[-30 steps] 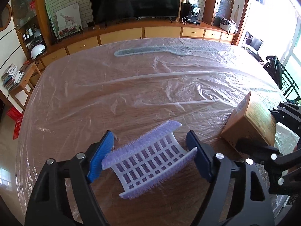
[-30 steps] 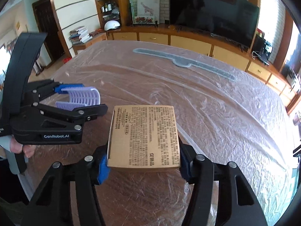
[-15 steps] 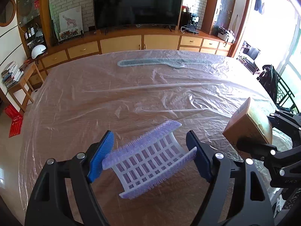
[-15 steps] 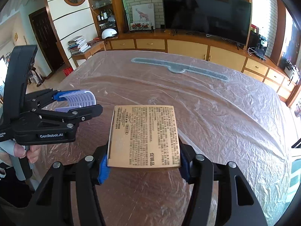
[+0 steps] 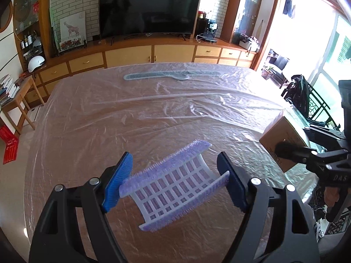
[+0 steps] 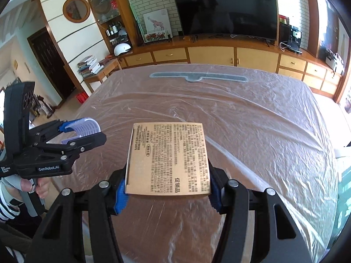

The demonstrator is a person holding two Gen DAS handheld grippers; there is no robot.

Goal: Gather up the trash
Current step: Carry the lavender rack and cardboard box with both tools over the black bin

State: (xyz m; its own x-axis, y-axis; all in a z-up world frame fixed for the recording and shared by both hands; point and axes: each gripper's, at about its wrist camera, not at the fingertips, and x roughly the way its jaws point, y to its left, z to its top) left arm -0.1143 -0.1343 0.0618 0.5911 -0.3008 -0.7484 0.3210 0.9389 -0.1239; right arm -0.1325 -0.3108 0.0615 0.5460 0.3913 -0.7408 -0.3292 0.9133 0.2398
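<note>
My left gripper [image 5: 175, 175] is shut on a curved purple and white plastic grid piece [image 5: 173, 186] with bristled edges, held above the table. It also shows in the right wrist view [image 6: 84, 128], at the left. My right gripper [image 6: 167, 188] is shut on a brown cardboard box [image 6: 167, 159] with printed text, held above the table. The box shows at the right of the left wrist view [image 5: 283, 144].
The table [image 5: 153, 118] is covered with clear plastic sheet. A long grey-blue strip [image 5: 173, 75] lies at its far end. Behind stand wooden cabinets [image 5: 131, 54] and a TV [image 5: 149, 11]. A small side table [image 5: 19, 96] stands far left.
Both grippers have risen and pulled back from the table with their loads; the table looks farther away and more of the room shows.
</note>
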